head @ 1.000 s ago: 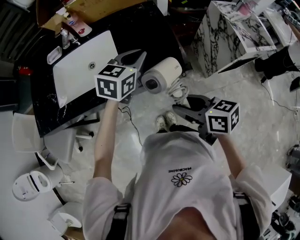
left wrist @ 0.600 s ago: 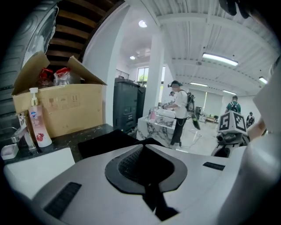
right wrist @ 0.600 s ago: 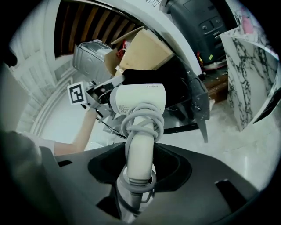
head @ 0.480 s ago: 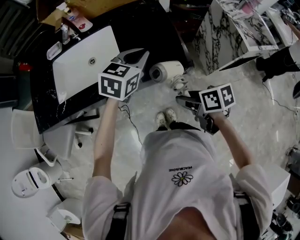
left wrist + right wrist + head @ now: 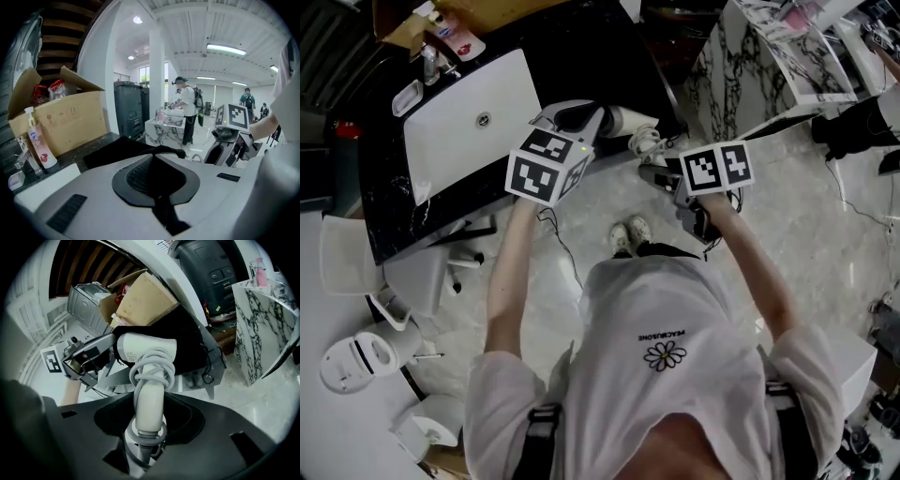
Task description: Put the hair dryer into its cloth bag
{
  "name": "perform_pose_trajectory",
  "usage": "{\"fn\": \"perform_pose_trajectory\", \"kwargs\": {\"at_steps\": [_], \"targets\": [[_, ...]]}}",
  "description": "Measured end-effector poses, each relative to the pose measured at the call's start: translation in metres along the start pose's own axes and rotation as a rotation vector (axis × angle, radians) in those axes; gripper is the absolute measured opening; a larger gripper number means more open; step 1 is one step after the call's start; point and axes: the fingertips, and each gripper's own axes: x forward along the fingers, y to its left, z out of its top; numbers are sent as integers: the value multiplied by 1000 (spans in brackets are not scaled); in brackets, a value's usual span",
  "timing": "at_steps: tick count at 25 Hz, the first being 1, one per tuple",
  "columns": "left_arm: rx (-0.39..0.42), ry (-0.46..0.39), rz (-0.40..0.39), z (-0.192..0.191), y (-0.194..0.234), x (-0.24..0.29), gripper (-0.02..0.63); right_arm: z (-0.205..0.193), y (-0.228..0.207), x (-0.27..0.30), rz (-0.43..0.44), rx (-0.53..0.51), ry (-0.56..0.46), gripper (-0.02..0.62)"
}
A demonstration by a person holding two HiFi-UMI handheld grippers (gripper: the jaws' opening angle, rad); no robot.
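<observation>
Dryer (image 5: 146, 348) carried across to bag (image 5: 123, 149), barrel now beside left gripper (image 5: 155, 165), which is pinched on bag cloth. Right gripper (image 5: 149, 425) clamps dryer handle. Insertion likely next; cord may snag.

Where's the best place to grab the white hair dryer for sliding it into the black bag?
Hold the hair dryer by its handle, from the butt end, as the right gripper does. Its barrel crosses the far end, so it should lead freely into the black bag.
</observation>
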Motion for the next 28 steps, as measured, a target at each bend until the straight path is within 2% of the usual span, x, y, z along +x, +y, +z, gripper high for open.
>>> {"fn": "perform_pose_trajectory", "kwargs": {"at_steps": [8,12,16,21,28], "targets": [[81,20,21,4,-9,4,26,37,-10,13,-72,-54,14,172],[92,23,29,4,-12,4,26,51,-15,22,-124,-82,6,172],[98,24,22,4,-15,4,26,70,-14,34,-137,-84,-7,172],[115,33,15,3,-21,0,26,88,-9,49,-127,-56,-16,173],[124,29,16,5,-21,-4,26,127,-12,69,-131,22,-83,173]]}}
